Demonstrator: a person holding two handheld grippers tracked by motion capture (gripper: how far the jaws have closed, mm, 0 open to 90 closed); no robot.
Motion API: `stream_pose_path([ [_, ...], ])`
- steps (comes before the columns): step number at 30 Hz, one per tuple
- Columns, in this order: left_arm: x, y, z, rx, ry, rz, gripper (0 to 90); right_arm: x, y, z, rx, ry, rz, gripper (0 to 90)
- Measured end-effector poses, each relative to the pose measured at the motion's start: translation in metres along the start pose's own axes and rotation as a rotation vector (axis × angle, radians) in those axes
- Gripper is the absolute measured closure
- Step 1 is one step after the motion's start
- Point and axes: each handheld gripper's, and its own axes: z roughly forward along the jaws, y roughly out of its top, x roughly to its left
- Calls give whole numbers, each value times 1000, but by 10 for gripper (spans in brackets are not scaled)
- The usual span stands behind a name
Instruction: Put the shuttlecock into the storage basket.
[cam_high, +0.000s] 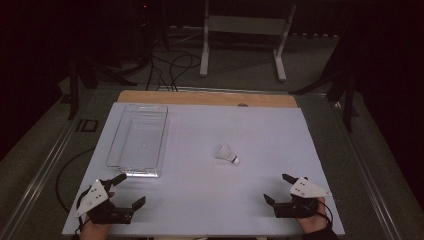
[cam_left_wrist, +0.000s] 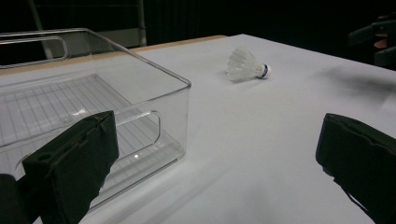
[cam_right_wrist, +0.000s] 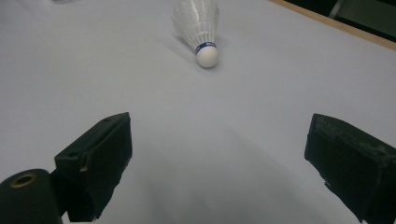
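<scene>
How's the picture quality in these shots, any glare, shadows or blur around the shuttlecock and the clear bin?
High view: the white table sheet is evenly lit, the room behind dark; the shuttlecock is small and soft. Left gripper view: small glints on the clear bin, and a faint shadow on the sheet at the far right. Right gripper view: the shuttlecock's cork is crisp, and the near claw pads look slightly soft.

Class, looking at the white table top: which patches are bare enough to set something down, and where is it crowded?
Bare: the wide right half beyond the shuttlecock, and the near strip between the left claw and right claw. Tightest: the left side, taken by the clear bin, itself empty inside.
</scene>
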Motion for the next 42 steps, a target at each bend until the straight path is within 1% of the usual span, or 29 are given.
stream_pose_path([
  [8,0,0,1,1,-5,1,3,1,3,-5,-7,-17,-8,77],
  [9,0,0,2,1,-6,2,3,1,7,-9,-23,-16,-7,77],
  [14,0,0,2,2,-7,4,3,-2,14,-14,-26,-21,-4,77],
  [18,0,0,3,3,-7,5,3,-9,24,-18,-36,-9,13,76],
  [21,-1,0,3,5,-9,6,3,-13,34,-20,-35,-7,0,76],
  [22,0,0,3,5,-9,7,3,-13,34,-20,-35,-7,0,76],
  [26,0,0,3,6,-10,7,3,-15,43,-20,-29,-15,-21,76],
  [27,0,0,3,5,-10,6,3,-17,47,-21,-29,-12,-22,76],
  [29,0,0,3,5,-10,6,3,-19,49,-21,-32,-12,-23,76],
  [32,0,0,3,5,-11,6,3,-23,58,-20,-39,0,-17,76],
  [33,0,0,3,5,-11,6,3,-23,58,-20,-39,0,-17,76],
  [35,0,0,3,6,-11,6,3,-27,64,-18,-28,2,-18,75],
  [37,0,0,3,6,-11,6,3,-28,65,-17,-23,7,-14,75],
  [39,0,0,3,6,-11,6,3,-29,68,-15,-21,12,-17,74],
  [40,0,0,3,7,-11,7,3,-29,71,-14,-17,16,-27,74],
  [42,0,0,3,7,-10,6,3,-29,74,-13,-16,18,-33,74],
])
